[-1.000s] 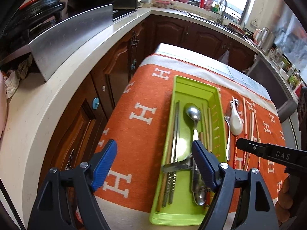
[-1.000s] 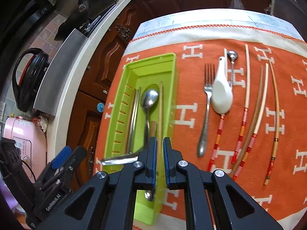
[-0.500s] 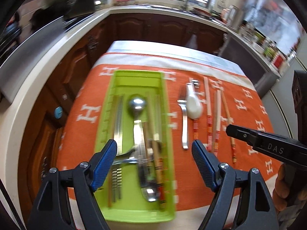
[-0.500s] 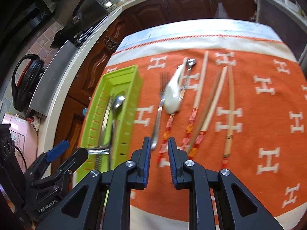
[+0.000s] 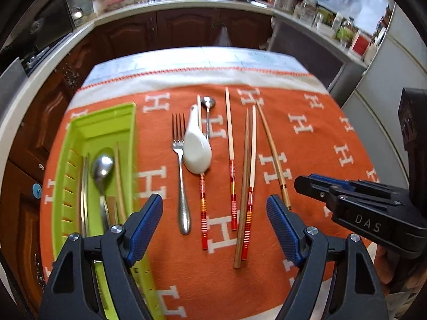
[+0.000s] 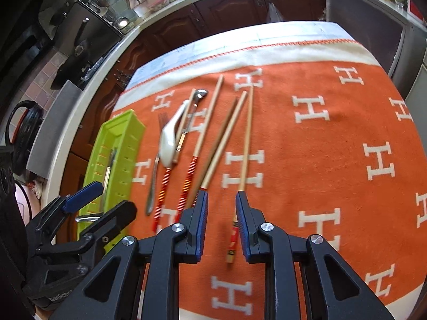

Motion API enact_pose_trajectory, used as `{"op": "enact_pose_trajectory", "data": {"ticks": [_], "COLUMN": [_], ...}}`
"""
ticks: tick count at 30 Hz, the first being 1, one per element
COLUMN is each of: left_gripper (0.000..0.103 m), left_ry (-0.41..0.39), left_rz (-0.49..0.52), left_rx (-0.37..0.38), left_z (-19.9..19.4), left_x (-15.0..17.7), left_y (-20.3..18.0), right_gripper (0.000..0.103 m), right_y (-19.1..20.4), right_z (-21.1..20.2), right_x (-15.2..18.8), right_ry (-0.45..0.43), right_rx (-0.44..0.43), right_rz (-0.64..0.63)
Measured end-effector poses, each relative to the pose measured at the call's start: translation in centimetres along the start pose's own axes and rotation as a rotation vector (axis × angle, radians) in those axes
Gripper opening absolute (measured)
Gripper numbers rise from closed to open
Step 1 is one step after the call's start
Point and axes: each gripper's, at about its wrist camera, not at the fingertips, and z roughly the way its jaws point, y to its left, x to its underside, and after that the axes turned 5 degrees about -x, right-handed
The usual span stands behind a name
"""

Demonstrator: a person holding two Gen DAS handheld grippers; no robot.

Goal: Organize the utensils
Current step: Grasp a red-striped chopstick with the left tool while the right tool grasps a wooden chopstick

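A lime green utensil tray (image 5: 106,130) (image 6: 120,133) sits at the left of the orange cloth, holding a steel spoon (image 5: 102,168) and chopsticks. Loose on the cloth lie a steel fork (image 5: 181,176), a white ceramic spoon (image 5: 196,152) (image 6: 169,141), a small steel spoon (image 5: 208,104) and several chopsticks (image 5: 232,165). My left gripper (image 5: 214,226) is open and empty above the chopsticks' near ends. My right gripper (image 6: 221,213) is partly open and empty, its fingers either side of the rightmost bamboo chopstick (image 6: 246,144). It also shows in the left wrist view (image 5: 320,186).
The orange cloth (image 6: 333,146) with white H letters covers the table; its white border lies at the far edge. Dark wood cabinets and a pale countertop (image 5: 48,72) wrap around the left and back. A fridge (image 5: 395,85) stands at the right.
Both grippers have swung right, away from the green tray and over the loose chopsticks. My right gripper's jaws have gone from nearly closed to partly open.
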Motion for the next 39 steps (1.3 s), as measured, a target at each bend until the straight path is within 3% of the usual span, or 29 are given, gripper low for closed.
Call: {"op": "enact_pose_trajectory", "data": {"ticks": [4,12,15,18,22,26,29,33,37,39], "left_gripper": [0.078,0.078,0.072,0.067,0.066,0.061,0.048,0.031,0.017,0.014], "left_ry": [0.037,0.049,0.048,0.061,0.068,0.075,0.1,0.144,0.163,0.168], "left_rz": [-0.003,-0.017,-0.024,-0.029,-0.02,0.004,0.015,-0.002,-0.001,0.0], "left_rx": [-0.013,-0.024,-0.005,0.023,0.035,0.054,0.074,0.092,0.077,0.07], "left_z": [1.5,2.4,2.6,3.0,3.6,4.2,5.3,7.3,8.6,9.0], "left_x": [0.1,-0.5,-0.9,-1.6,-2.1,-2.5,-2.9,-3.2,-3.3,-3.2], "left_y": [-0.3,0.4,0.8,0.9,0.4,-0.6,-1.2,-1.3,-1.4,-1.4], "right_gripper": [0.022,0.022,0.022,0.016,0.01,0.006,0.006,0.006,0.006,0.006], "right_y": [-0.7,-0.2,0.3,1.0,1.6,-0.2,-2.6,-4.9,-5.8,-5.9], "right_z": [1.7,5.5,6.0,6.4,6.7,5.8,4.8,3.8,3.4,3.2], "right_x": [0.0,-0.2,-0.1,0.3,1.0,0.5,0.1,0.2,0.5,0.7], "right_ry": [0.027,0.04,0.015,-0.006,-0.033,-0.034,-0.027,-0.028,-0.031,-0.033], "right_rx": [0.011,0.115,0.145,0.194,0.247,0.188,0.098,0.042,0.018,0.012], "right_rz": [-0.009,-0.122,-0.179,-0.252,-0.319,-0.211,-0.081,0.018,0.048,0.052]}}
